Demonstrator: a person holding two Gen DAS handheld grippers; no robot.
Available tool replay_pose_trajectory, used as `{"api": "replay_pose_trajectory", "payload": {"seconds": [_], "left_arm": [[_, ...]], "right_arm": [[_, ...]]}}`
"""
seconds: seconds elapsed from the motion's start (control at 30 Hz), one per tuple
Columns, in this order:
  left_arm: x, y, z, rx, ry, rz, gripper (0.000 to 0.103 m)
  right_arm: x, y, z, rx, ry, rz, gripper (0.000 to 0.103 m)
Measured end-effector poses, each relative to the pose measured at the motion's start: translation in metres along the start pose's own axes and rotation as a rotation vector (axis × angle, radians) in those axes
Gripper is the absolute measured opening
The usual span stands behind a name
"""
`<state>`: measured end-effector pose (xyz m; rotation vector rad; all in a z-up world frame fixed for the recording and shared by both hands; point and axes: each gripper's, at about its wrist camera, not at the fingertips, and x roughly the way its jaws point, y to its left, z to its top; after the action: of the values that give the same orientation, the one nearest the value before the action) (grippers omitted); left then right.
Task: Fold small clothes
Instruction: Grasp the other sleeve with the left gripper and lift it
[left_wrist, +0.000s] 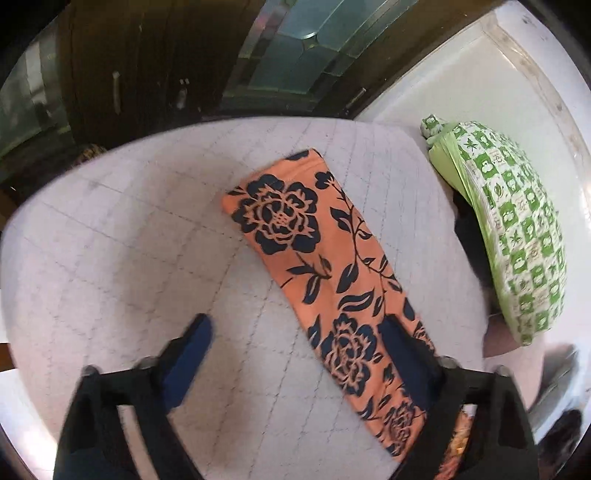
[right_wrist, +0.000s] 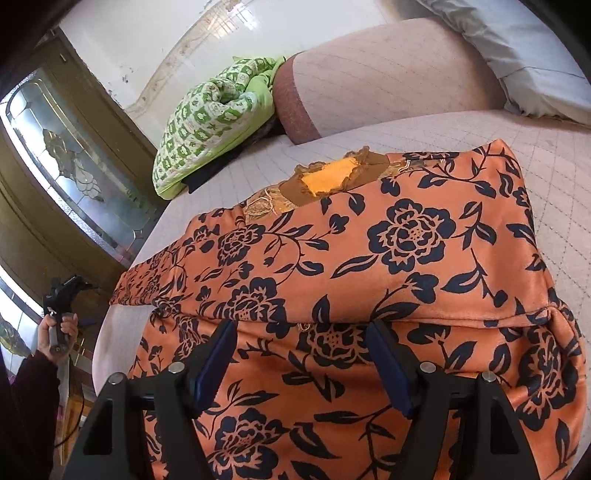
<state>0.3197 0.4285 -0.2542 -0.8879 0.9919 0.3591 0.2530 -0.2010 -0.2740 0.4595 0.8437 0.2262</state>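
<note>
An orange garment with a dark blue flower print (left_wrist: 325, 258) lies on the quilted mattress (left_wrist: 129, 240) as a long folded strip. My left gripper (left_wrist: 295, 332) is open above its near end, the right finger over the cloth, the left finger over bare mattress. In the right wrist view the same garment (right_wrist: 388, 258) fills the frame, with a folded edge across it and a brown-and-yellow neckline at the far side. My right gripper (right_wrist: 301, 339) is open just above the fold, holding nothing. The left gripper (right_wrist: 61, 291) also shows there, held in a hand at the far left.
A green-and-white patterned quilt (left_wrist: 517, 221) is bundled at the mattress's right edge by the white wall; it also shows in the right wrist view (right_wrist: 207, 122). A grey pillow (right_wrist: 535, 55) lies at the back right. Dark wooden doors with glass panels (left_wrist: 288, 55) stand beyond the bed.
</note>
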Motion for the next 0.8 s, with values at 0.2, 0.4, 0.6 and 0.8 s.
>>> {"api": "replay_pose_trajectory", "payload": {"seconds": [0.2, 0.4, 0.6, 0.8], "left_arm": [[0.031, 0.009, 0.005, -0.087, 0.047, -0.091, 0.053], [0.039, 0.009, 0.015, -0.139, -0.021, -0.141, 0.054], [0.043, 0.009, 0.024, -0.160, -0.100, -0.151, 0.048], [0.036, -0.001, 0.022, -0.120, -0.144, -0.096, 0.007]], "right_arm": [[0.006, -0.003, 0.000, -0.006, 0.010, -0.021, 0.076], [0.010, -0.006, 0.001, -0.007, 0.013, -0.032, 0.076], [0.012, -0.007, 0.001, -0.011, 0.011, -0.041, 0.076], [0.009, -0.006, 0.003, -0.022, -0.021, -0.053, 0.071]]}}
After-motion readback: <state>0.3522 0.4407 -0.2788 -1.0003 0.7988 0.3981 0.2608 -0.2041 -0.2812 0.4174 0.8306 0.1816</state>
